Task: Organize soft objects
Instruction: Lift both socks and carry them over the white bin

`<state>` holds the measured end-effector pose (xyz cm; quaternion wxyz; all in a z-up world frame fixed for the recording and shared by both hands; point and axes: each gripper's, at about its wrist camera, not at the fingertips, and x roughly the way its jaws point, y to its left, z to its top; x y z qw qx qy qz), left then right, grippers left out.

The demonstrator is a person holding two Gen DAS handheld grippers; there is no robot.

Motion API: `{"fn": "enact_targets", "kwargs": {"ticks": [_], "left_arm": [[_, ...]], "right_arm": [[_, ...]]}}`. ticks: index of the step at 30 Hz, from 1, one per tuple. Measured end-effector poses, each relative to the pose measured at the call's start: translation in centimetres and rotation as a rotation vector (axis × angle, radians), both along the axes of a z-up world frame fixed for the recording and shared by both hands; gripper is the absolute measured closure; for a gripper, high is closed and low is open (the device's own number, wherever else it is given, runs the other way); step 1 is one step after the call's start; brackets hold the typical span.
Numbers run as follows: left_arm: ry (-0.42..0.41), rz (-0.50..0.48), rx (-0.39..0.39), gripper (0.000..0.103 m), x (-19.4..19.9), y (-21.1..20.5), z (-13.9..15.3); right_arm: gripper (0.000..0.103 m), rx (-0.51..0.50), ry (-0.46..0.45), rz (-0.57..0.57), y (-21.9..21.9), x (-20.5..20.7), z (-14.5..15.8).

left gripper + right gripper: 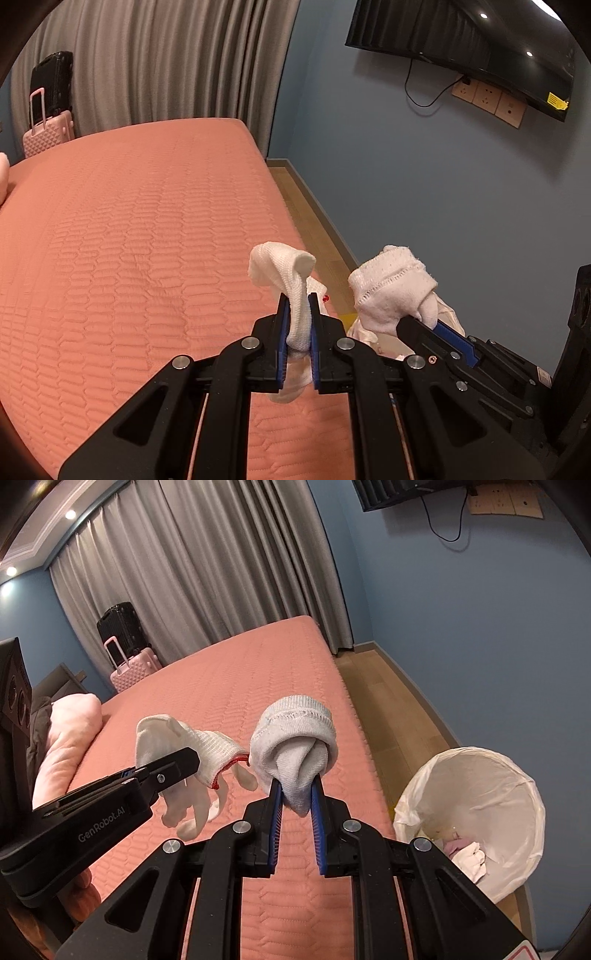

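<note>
Left hand-held gripper (298, 297), nearly closed, clamps a white knit glove (280, 269) above the salmon quilted bed (129, 240). Right hand-held gripper (296, 786) likewise pinches a rolled white sock (295, 734). Grey curtains (207, 572), blue walls (424, 177); lined bin (480, 812) on the floor beside the bed.

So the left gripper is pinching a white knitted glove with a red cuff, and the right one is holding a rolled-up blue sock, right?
Nearly. The rolled-up sock in the right gripper is white, not blue, as the right wrist view shows; only the gripper's pads are blue. The left gripper does pinch the white knitted glove with a red cuff.
</note>
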<state>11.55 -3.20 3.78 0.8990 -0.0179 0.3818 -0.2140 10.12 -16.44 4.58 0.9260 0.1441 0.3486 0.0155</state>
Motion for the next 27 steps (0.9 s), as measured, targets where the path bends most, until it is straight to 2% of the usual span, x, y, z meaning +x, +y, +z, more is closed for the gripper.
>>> {"fn": "enact_targets", "kwargs": {"ticks": [13,27], "left_arm": [[-0.048,-0.126,0.020,0.093,-3.4,-6.0,2.0],[-0.056,-0.231,0.045,0.092,-5.0,-11.3,2.2]], "right_arm": [[0.089,0.001,-0.069,-0.111,-5.9,-4.8,2.5],[0.089,0.015,-0.081,-0.208,-10.8,-8.0,2.3]]}}
